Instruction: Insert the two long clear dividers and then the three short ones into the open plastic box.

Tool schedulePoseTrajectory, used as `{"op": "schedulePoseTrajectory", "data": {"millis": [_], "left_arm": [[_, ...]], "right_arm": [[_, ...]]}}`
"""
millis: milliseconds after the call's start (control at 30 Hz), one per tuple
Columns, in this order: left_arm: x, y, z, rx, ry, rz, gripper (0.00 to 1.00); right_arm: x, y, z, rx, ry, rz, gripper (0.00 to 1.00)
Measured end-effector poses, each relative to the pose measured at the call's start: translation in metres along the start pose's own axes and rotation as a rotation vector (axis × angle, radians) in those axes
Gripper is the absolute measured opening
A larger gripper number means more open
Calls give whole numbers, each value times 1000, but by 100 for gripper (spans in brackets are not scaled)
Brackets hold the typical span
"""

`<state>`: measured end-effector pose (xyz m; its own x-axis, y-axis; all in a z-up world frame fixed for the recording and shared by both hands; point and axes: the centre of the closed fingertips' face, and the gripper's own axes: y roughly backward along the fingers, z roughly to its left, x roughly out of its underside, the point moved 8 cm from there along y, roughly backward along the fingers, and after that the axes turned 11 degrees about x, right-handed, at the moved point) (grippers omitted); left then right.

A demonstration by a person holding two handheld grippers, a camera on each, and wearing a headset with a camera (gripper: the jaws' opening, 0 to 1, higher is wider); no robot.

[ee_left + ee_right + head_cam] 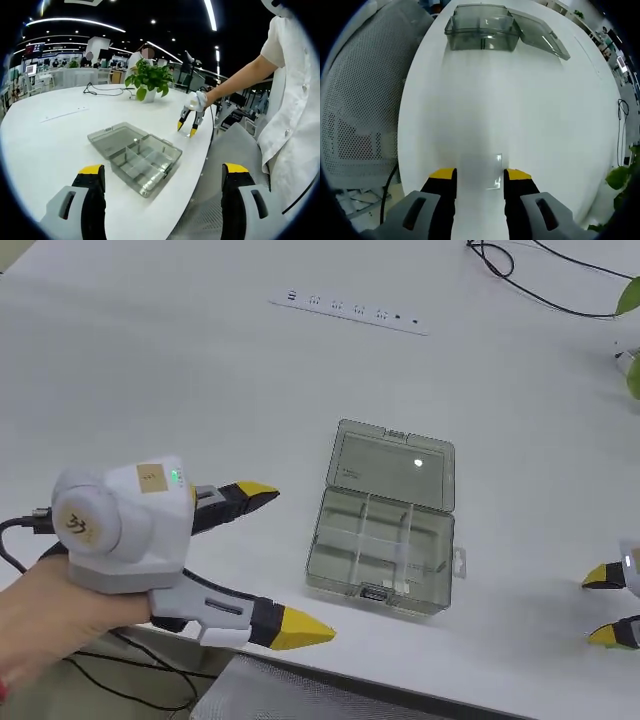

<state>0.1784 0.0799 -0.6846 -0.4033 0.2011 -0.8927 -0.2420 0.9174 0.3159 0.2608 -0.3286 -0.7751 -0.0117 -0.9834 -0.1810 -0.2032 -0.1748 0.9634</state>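
Note:
The open smoky plastic box point(385, 540) lies on the white table with its lid point(395, 468) folded back. Clear dividers stand inside and split it into compartments. My left gripper point(285, 560) hovers left of the box, open wide and holding nothing; in its own view the box point(142, 157) lies ahead between the jaws. My right gripper point(605, 605) is at the far right near the table's front edge, open. In its view a short clear divider point(495, 172) lies flat on the table just ahead of the right gripper point(480, 175), nearer one fingertip point(517, 175). The box point(482, 32) is far ahead.
A white power strip point(350, 312) and black cables point(520, 270) lie at the far side of the table. A potted plant point(147, 80) stands beyond the box. A mesh chair point(365, 100) sits below the table's front edge. People stand in the background.

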Motion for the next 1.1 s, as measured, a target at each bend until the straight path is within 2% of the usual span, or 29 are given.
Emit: {"op": "schedulePoseTrajectory", "data": {"millis": [33,200,433,533,867,967,1100], "left_arm": [[0,0,1,0,0,-1,99],[0,1,0,4,0,-3,99],[-2,2,-2,11,-4,-5,99],[-4,2,-2,12,0,-11,98],[-22,-3,-3,23,14,-62,94],[-30,-9,-5,32,37,-84,92],[-38,-18,-5,36,70,-110,90]], "right_arm": [[0,0,1,2,2,1,33],[-1,0,2,4,0,6,33],[-15,8,10,25,21,21,32],[-25,15,11,36,27,3,32],[-85,59,3,164,2,-134,32],[-109,77,2,212,6,-174,32],[-134,96,5,244,6,-221,32]]}}
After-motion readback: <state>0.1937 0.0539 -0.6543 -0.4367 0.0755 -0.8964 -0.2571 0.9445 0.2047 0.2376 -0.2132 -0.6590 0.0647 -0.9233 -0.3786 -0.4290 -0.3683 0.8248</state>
